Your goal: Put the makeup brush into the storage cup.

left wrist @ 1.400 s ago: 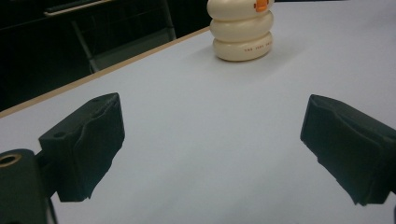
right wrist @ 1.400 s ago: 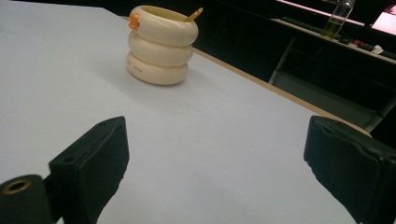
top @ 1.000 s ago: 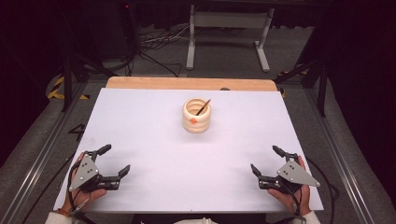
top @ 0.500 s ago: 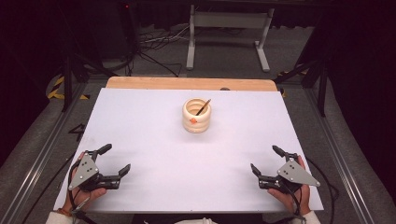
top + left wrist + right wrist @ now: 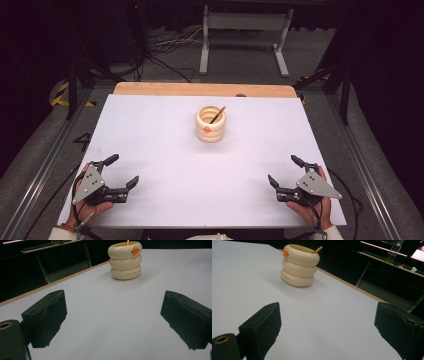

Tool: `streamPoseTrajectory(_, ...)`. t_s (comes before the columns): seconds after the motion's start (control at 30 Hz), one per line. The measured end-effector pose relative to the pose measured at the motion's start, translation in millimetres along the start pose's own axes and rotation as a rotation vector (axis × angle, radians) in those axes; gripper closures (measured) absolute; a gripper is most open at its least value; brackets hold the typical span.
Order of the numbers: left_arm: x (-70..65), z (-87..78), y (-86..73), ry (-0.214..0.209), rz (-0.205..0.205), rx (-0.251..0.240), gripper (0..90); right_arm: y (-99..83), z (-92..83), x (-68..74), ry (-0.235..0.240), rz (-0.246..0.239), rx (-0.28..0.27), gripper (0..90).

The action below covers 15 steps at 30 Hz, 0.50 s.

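Cream ringed pot [image 5: 210, 123] with stick [image 5: 217, 115], well beyond spread tongs [image 5: 121, 169].

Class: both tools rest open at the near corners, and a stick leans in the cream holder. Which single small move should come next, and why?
Probably ease the right tool forward toward the holder: the stick leans to that side, both tools are open and empty, and bare table lies between.

A cream cup [image 5: 210, 124] shaped like three stacked rings stands upright just above the middle of the high view, on the white table top [image 5: 165, 130]. A small orange mark sits near its rim. A thin brown stick [image 5: 217, 115] leans inside it, tip pointing upper right.
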<state>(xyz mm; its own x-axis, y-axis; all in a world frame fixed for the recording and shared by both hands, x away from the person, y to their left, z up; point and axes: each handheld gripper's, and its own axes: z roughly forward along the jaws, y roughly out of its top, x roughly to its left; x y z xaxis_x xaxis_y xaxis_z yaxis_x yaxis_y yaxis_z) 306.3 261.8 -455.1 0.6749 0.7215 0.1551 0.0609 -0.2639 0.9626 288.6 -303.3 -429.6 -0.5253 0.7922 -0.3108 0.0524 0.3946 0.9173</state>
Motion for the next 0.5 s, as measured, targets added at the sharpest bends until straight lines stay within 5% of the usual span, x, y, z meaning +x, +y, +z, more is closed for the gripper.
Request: streamPoseTrajectory(0.5,0.2,0.7,1.2,0.004,0.0,-0.013,7.6,-0.9,-0.2,-2.0,-0.003,0.007,-0.001,7.6)
